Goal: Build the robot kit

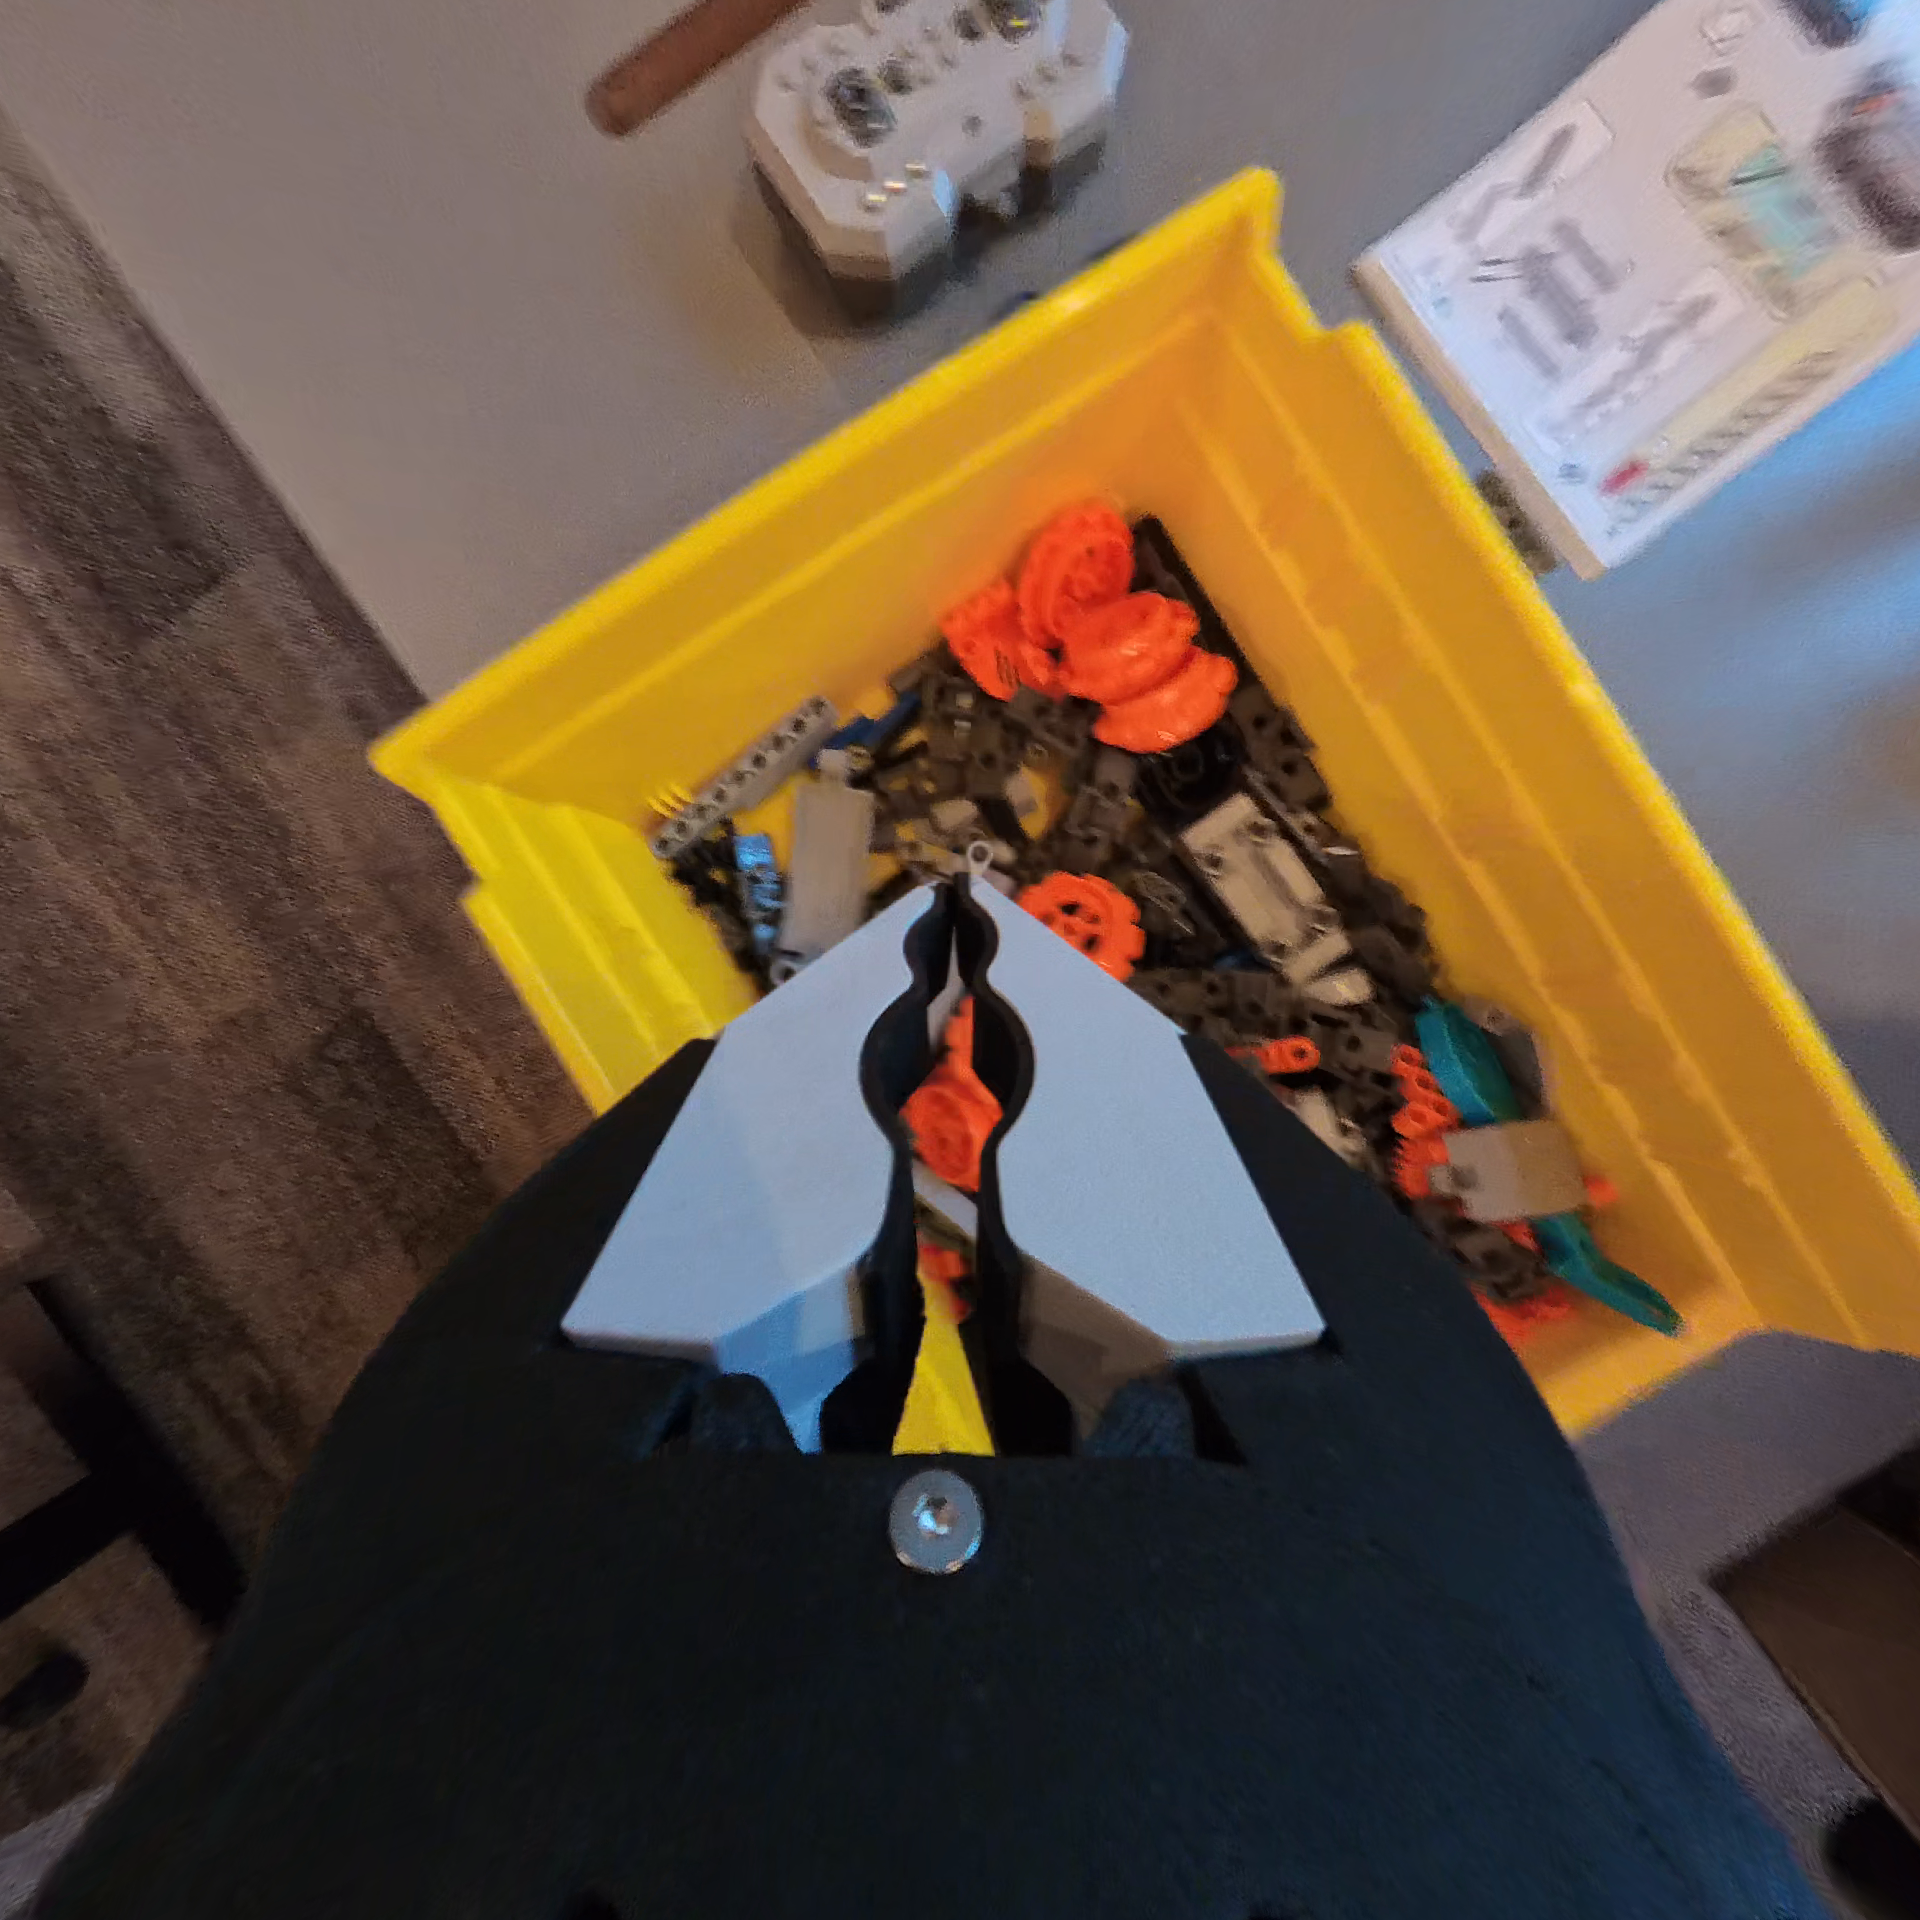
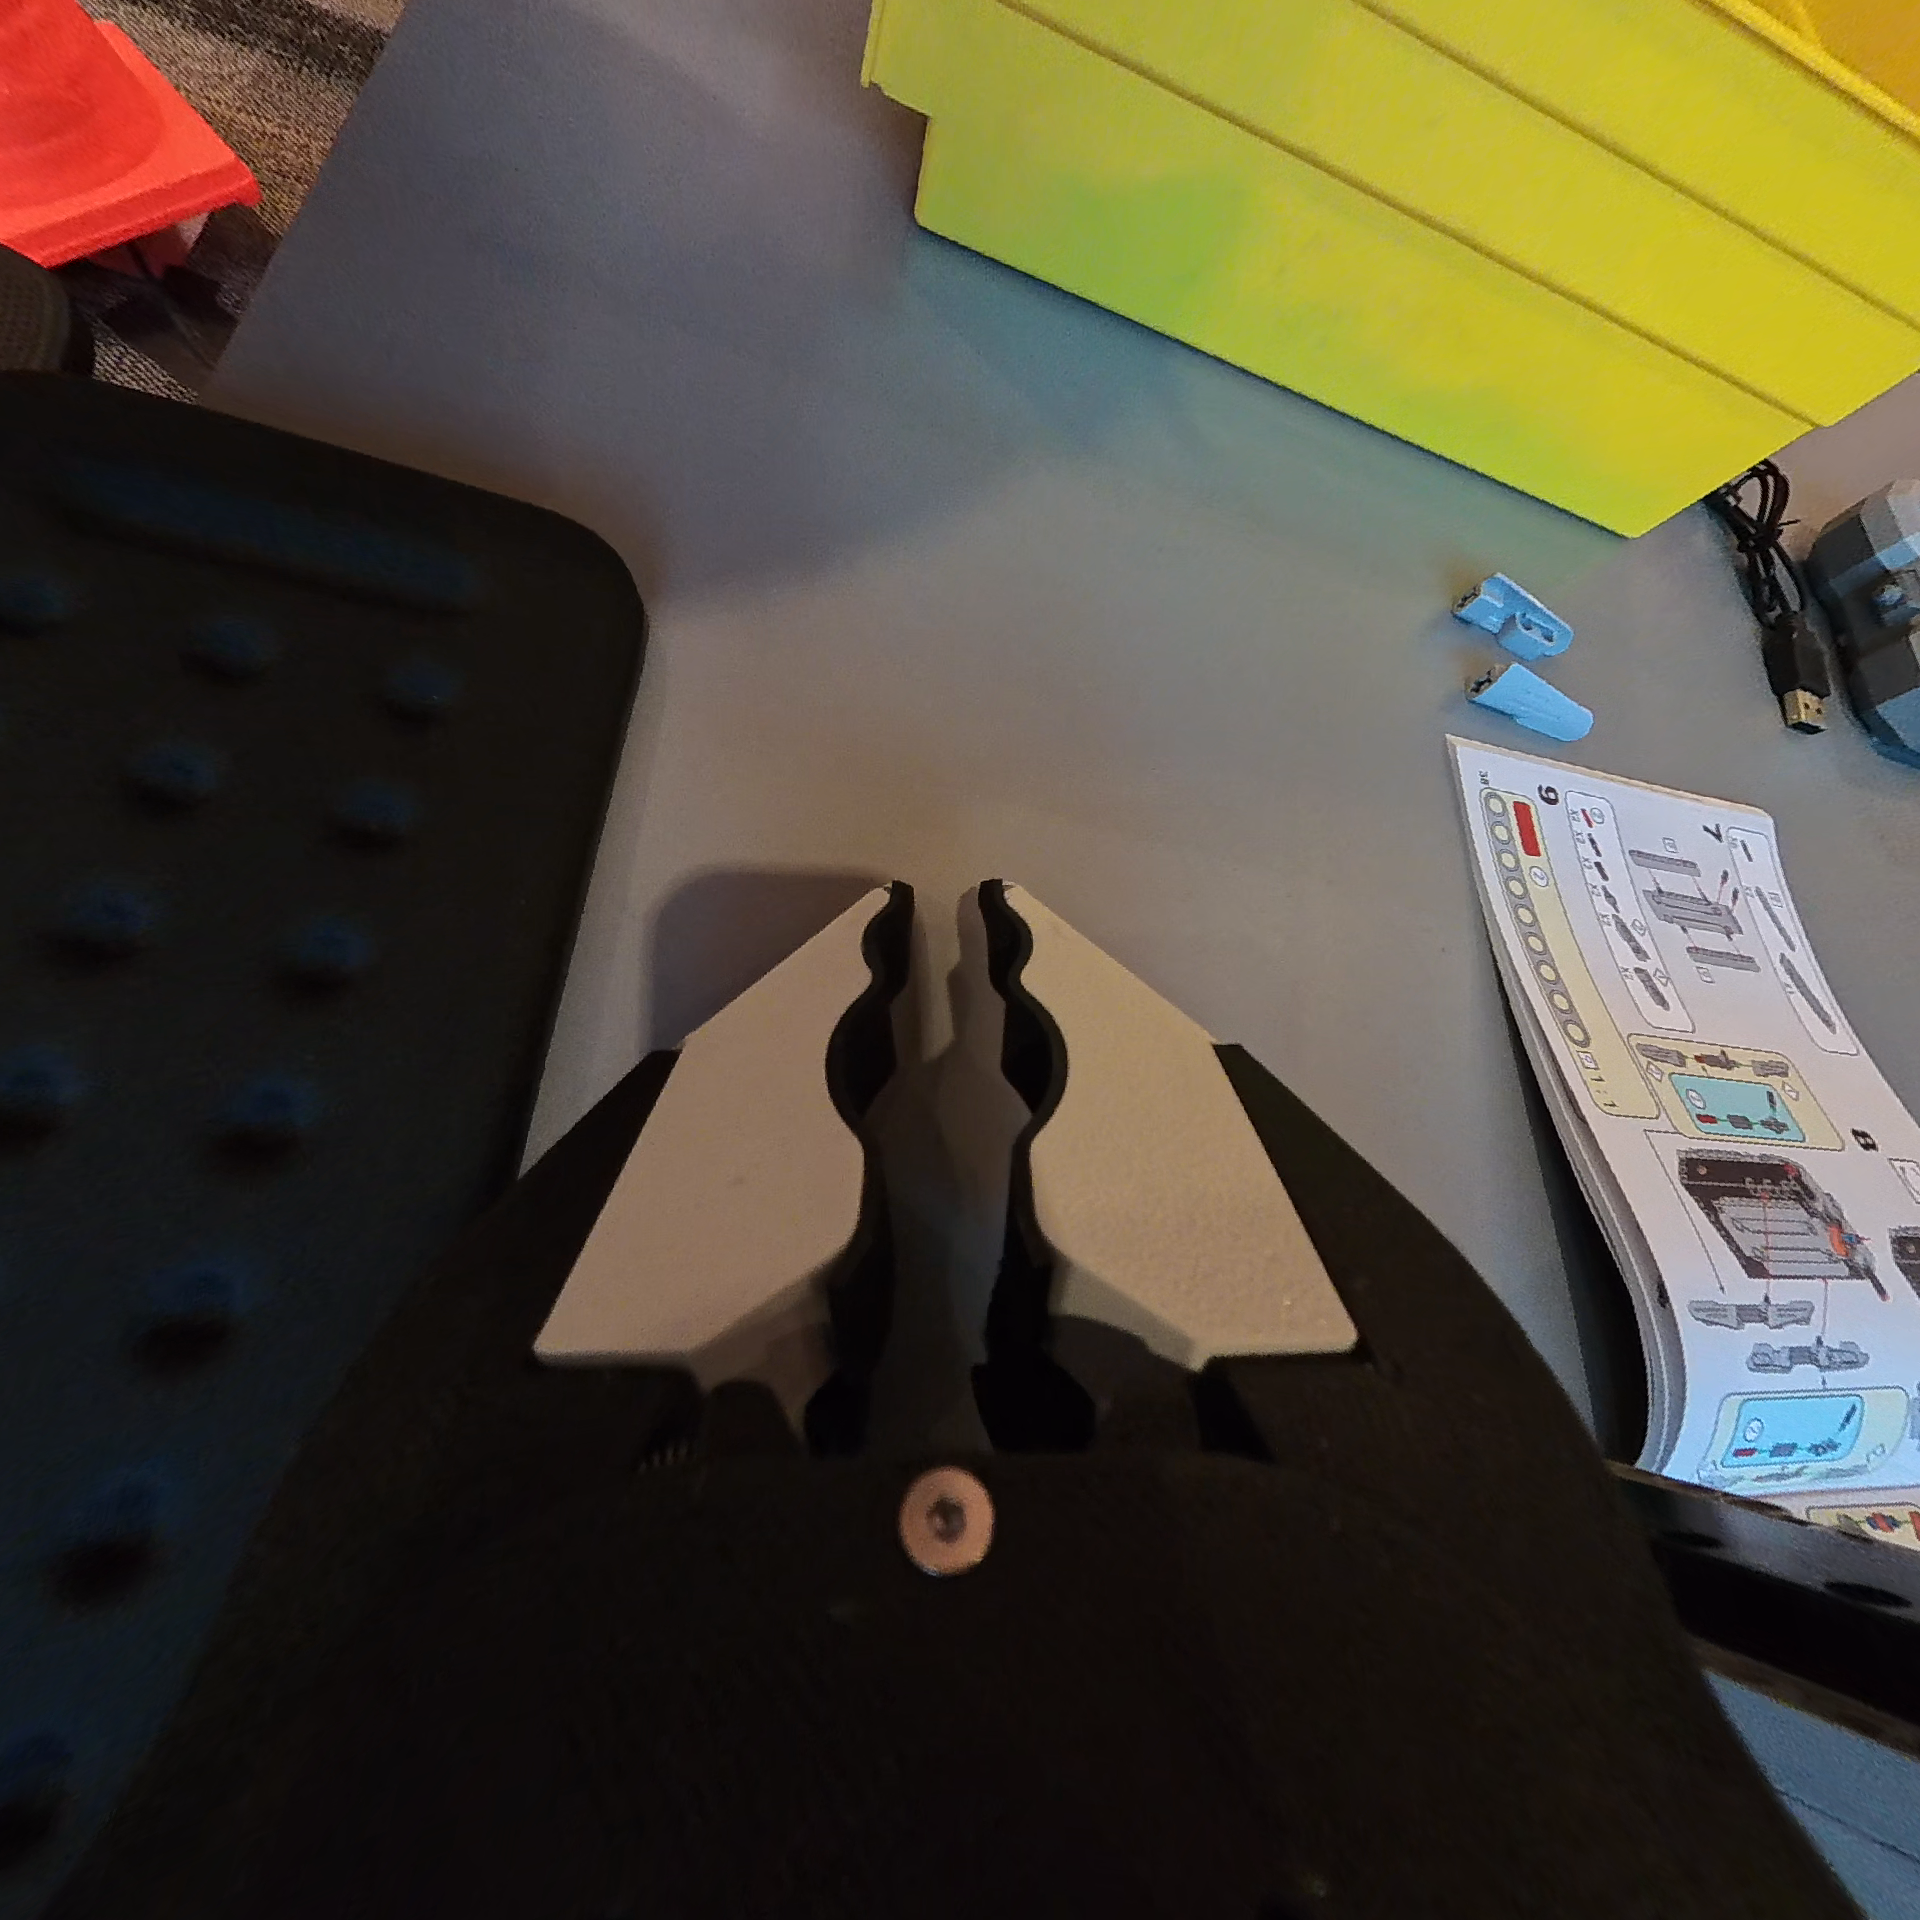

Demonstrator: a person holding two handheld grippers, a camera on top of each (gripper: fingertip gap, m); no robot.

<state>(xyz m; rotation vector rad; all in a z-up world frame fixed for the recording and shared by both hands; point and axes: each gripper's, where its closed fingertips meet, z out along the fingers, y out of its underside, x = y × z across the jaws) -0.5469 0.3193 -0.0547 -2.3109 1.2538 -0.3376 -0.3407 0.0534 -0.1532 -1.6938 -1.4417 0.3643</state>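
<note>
My left gripper (image 1: 954, 896) hovers over a yellow bin (image 1: 831, 540) of loose building-toy parts: orange wheels (image 1: 1101, 623), black and grey beams, teal pieces (image 1: 1475, 1060). Its jaws are closed, and a small grey part with a ring end (image 1: 975, 860) sticks out from the tips. My right gripper (image 2: 945, 894) is low over the bare grey table (image 2: 831, 623), its jaws slightly apart with nothing between them. The yellow bin's outer wall (image 2: 1351, 260) lies ahead and to its right.
A grey-white hub block (image 1: 935, 135) and a brown rod (image 1: 686, 73) lie beyond the bin. An open instruction booklet (image 2: 1714, 1091) lies at the right, with two light-blue pieces (image 2: 1512, 623), a USB cable (image 2: 1797, 665) and a grey block (image 2: 1870, 623). A black studded panel (image 2: 260, 935) sits close on the left. A red object (image 2: 104, 135) is on the carpet. The gap from one gripper's tips to the other's is roughly 35 cm. The grey-white hub block (image 1: 935, 135) is closer to my left gripper, around 20 cm from its tips; the right tips are 40 cm off.
</note>
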